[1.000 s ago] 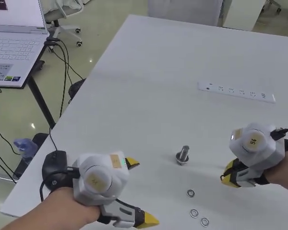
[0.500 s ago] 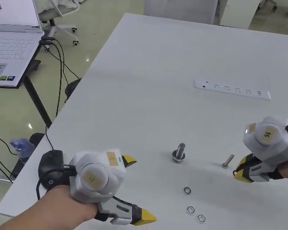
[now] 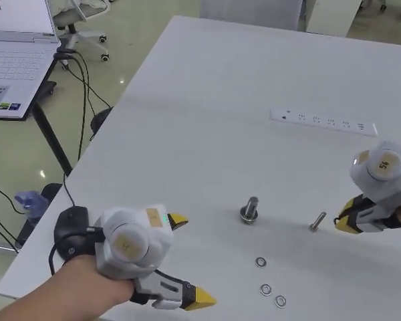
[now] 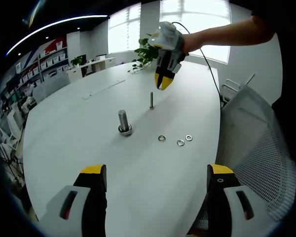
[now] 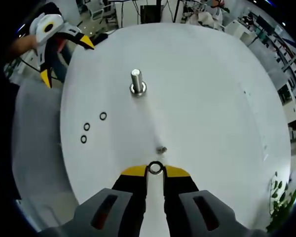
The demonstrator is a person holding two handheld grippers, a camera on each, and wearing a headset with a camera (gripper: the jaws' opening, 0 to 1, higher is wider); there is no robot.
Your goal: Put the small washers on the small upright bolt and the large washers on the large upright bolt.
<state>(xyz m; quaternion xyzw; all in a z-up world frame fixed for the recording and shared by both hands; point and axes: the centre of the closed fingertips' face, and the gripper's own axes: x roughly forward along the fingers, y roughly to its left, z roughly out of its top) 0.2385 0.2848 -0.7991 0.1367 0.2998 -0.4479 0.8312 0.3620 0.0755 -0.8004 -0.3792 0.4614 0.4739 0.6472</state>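
The large upright bolt (image 3: pixel 249 209) stands mid-table, and the thin small bolt (image 3: pixel 317 221) is to its right. Three loose washers (image 3: pixel 266 289) lie in front of them. My right gripper (image 3: pixel 346 224) hovers just right of the small bolt. In the right gripper view its jaws (image 5: pixel 155 170) pinch a washer (image 5: pixel 155 168), with the small bolt (image 5: pixel 161 149) just ahead. My left gripper (image 3: pixel 190 259) sits at the near left, open and with nothing in it. In the left gripper view, its jaws (image 4: pixel 157 170) face the large bolt (image 4: pixel 124 122) and washers (image 4: pixel 180 142).
A white power strip (image 3: pixel 324 122) lies at the back right of the table. A black mouse (image 3: pixel 70 231) rests by the table's left edge, close to my left hand. A laptop (image 3: pixel 13 53) stands on a separate stand to the left.
My right gripper has drawn back to the right and away from the bolts, uncovering the small bolt. The left gripper has stayed in place.
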